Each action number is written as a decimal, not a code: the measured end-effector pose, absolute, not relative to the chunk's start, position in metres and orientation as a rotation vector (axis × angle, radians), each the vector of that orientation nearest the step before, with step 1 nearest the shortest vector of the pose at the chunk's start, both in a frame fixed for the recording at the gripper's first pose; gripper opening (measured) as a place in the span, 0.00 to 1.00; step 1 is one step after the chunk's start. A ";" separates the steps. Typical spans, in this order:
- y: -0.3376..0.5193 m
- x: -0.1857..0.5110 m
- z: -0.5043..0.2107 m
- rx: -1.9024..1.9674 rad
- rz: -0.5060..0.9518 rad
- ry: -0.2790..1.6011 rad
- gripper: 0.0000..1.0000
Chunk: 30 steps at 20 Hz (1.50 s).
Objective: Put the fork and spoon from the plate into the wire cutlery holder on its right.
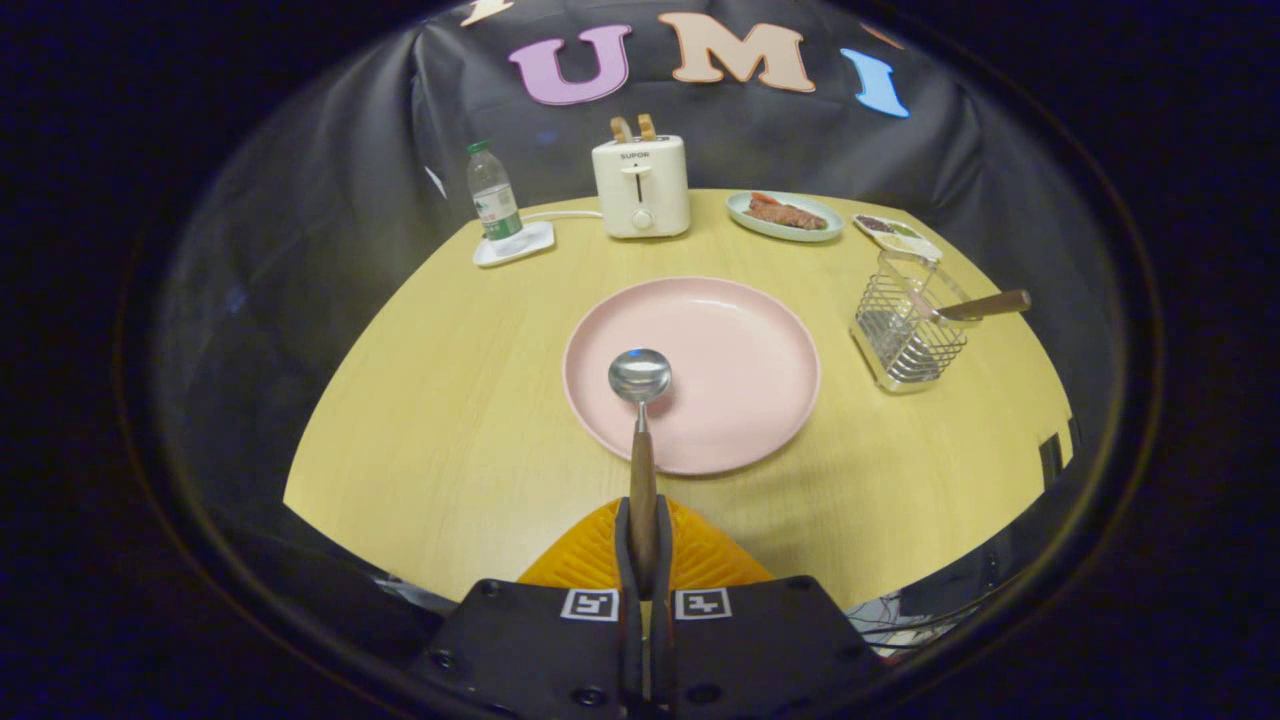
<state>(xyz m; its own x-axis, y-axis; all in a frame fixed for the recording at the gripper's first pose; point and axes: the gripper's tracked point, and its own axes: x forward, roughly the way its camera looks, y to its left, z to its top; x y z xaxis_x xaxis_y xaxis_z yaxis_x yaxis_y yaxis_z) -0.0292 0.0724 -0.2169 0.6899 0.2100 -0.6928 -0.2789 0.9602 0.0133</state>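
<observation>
Now our tongs (643, 545) are clamping the spoon (640, 400), its bowl hanging over the plate (740, 330). Bare desk (450, 400) is lying between plate rim and wire cutlery holder (905, 335).

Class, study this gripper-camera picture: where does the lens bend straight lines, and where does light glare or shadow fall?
Gripper view: fisheye distortion bows the wooden table edges into curves; the spoon, clamped by its wooden handle in the gripper, shows a bright glare spot in its bowl above the pink plate; the booth beyond the toaster is dim; the wire cutlery holder stays sharp.
</observation>
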 end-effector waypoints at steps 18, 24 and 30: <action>-0.089 0.012 -0.062 -0.035 0.185 0.881 0.06; -0.123 0.070 -0.069 -0.043 0.160 1.006 0.06; -0.142 0.100 -0.108 -0.151 0.183 1.236 0.06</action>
